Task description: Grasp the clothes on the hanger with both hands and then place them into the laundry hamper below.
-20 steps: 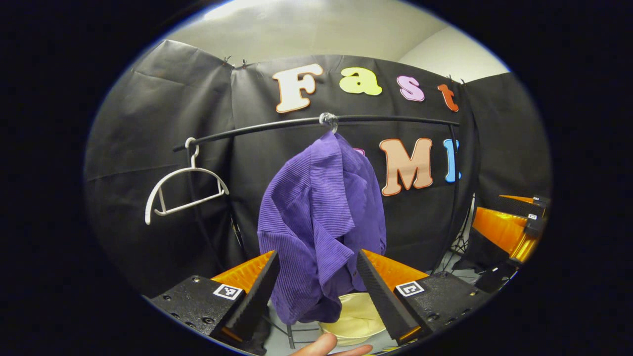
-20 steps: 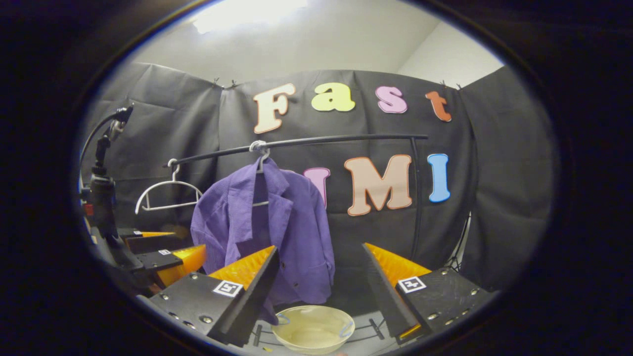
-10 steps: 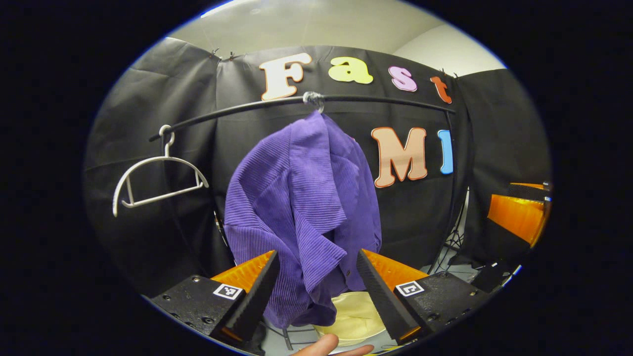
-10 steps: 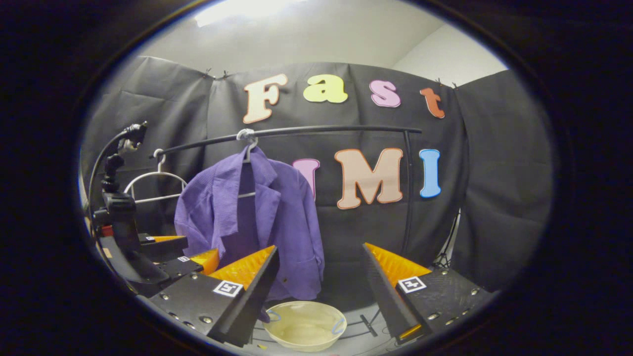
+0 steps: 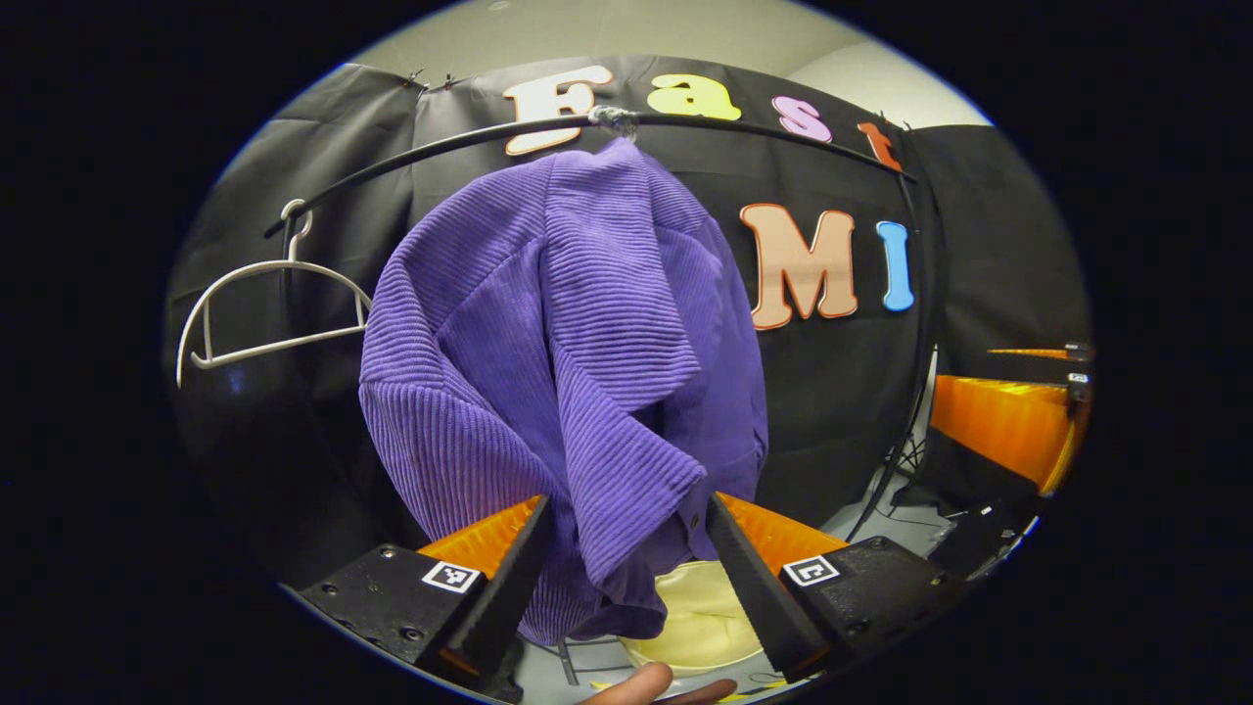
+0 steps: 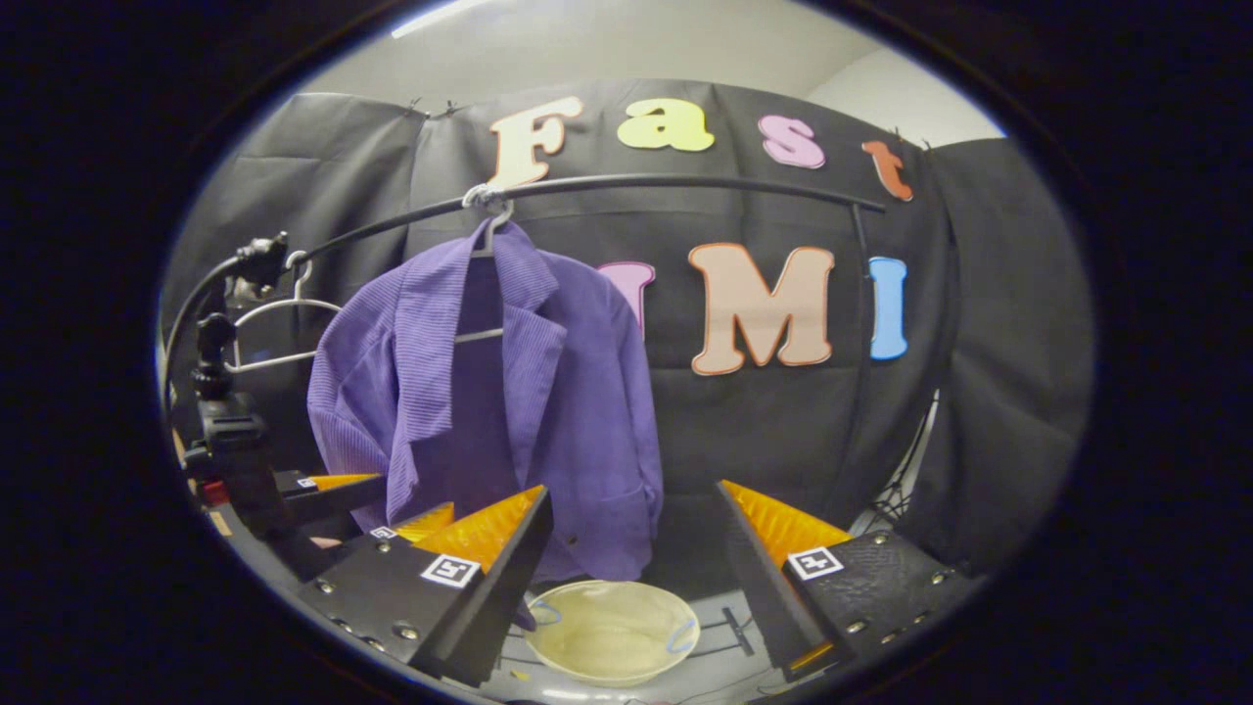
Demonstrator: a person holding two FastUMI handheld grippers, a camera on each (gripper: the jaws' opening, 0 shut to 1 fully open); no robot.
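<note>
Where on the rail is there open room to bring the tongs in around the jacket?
Rail is bare from the purple jacket to its right post, the widest gap. Left is crowded: an empty white hanger and the left tongs sit close to the jacket. Below, the cream hamper stands open, so the drop path looks free.

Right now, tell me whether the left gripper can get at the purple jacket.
Probably yes: the left gripper is open, the purple jacket hangs straight ahead with its hem between the fingers, and nothing stands between them.
</note>
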